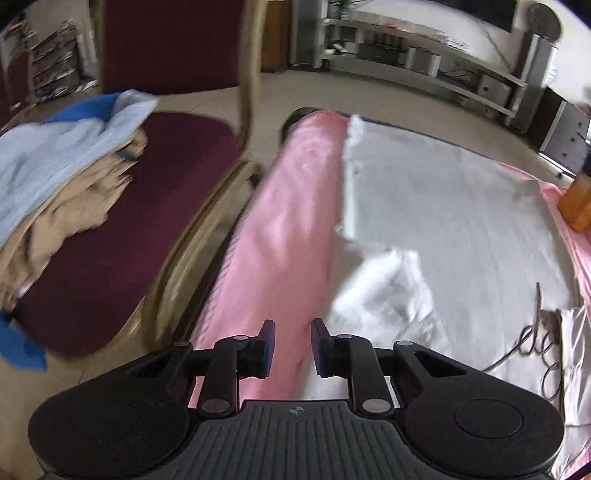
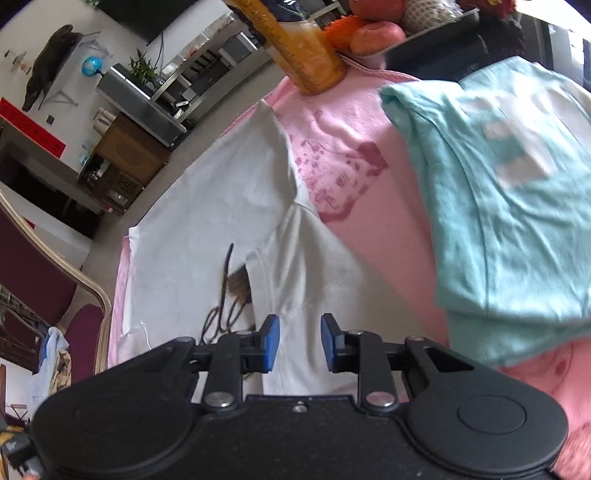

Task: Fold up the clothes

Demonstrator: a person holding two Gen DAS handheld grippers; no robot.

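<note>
A white T-shirt (image 1: pixel 443 221) with dark script print lies spread on the pink tablecloth (image 1: pixel 280 229); its near-left sleeve (image 1: pixel 384 280) is crumpled. My left gripper (image 1: pixel 293 345) hovers open above the cloth's left edge, just left of that sleeve, holding nothing. In the right wrist view the same white T-shirt (image 2: pixel 207 206) shows a folded-in sleeve (image 2: pixel 314 258). My right gripper (image 2: pixel 300 341) stands open over that sleeve, nothing between its fingers. A folded mint-green shirt (image 2: pixel 498 184) lies to the right on the pink tablecloth (image 2: pixel 391 229).
A maroon chair (image 1: pixel 122 229) at the left carries a pile of light-blue and tan clothes (image 1: pixel 55 184). An orange bottle (image 2: pixel 299 44) and a tray of fruit (image 2: pixel 388 26) stand at the table's far end. Shelving lines the far wall.
</note>
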